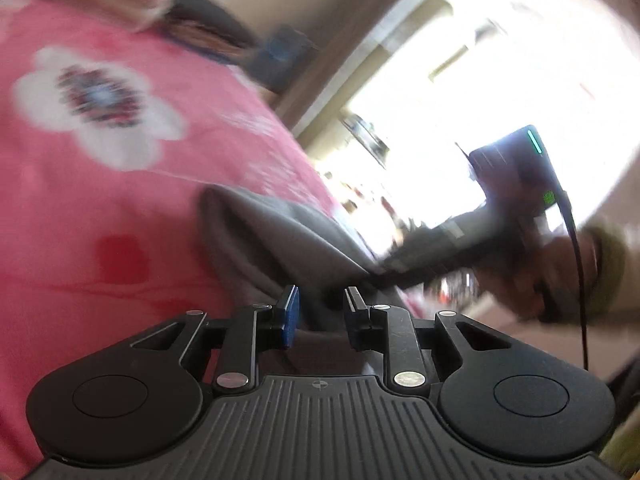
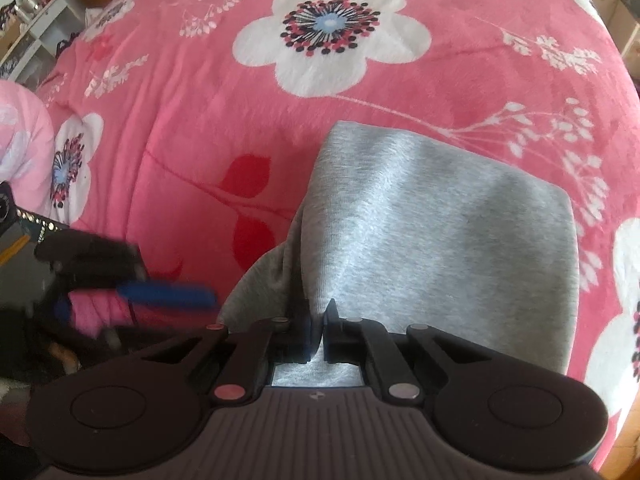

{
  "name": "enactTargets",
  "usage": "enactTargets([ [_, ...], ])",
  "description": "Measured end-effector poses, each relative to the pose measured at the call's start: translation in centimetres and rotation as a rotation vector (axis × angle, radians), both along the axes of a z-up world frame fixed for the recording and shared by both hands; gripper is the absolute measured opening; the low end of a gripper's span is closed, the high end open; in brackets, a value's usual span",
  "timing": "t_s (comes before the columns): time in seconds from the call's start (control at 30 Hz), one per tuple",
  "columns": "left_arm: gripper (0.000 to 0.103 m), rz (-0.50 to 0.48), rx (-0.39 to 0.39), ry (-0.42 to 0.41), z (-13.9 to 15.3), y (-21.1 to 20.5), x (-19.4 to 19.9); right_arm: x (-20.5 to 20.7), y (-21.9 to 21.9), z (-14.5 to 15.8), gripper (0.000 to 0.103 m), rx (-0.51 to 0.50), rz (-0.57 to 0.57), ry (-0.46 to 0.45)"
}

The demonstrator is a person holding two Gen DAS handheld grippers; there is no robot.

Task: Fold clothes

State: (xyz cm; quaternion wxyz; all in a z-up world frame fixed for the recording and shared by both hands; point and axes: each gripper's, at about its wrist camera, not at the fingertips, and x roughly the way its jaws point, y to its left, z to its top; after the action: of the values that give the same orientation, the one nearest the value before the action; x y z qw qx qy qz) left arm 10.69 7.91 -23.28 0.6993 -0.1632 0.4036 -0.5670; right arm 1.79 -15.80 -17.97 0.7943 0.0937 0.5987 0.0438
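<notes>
right gripper (image 2: 318, 332): grey garment (image 2: 440, 232) is being pinched by closed jaws | left gripper (image 1: 320, 312): jaws are being held narrowly apart, empty | pink floral bed cover (image 2: 200, 100) underneath

On the bed (image 2: 160, 120), spread over it, a blanket (image 2: 500, 80); on the blanket, near the front edge, a folded garment (image 2: 432, 232). At the near edge of the garment, the right gripper (image 2: 317, 334), fingers closed on a fold of cloth. Left of the garment, apart from it, the left gripper (image 2: 168, 294). Behind the bed on the left, a shelf (image 2: 36, 28) with small things on it.
</notes>
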Motion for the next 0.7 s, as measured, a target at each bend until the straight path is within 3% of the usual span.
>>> enactTargets([
  [0.13,0.024,0.109,0.105,0.014,-1.3,0.8,1.4,-0.3,-0.3,0.2,0.005,0.013,-0.013,-0.008],
  [0.23,0.024,0.079,0.185,-0.014,-2.1,-0.6,0.6,-0.4,-0.3,0.2,0.005,0.023,-0.022,-0.011],
  [0.33,0.024,0.023,0.205,-0.049,-2.3,-2.2,-0.9,-0.4,-0.5,0.1,0.005,0.034,-0.032,-0.013],
  [0.57,0.024,0.022,0.115,0.051,-2.4,-2.6,-0.5,-0.8,-0.7,0.5,0.005,0.042,-0.040,-0.025],
  [0.7,0.027,0.014,0.089,0.063,-2.1,-2.9,-0.5,-1.1,-0.8,0.5,0.005,0.050,-0.048,-0.033],
])
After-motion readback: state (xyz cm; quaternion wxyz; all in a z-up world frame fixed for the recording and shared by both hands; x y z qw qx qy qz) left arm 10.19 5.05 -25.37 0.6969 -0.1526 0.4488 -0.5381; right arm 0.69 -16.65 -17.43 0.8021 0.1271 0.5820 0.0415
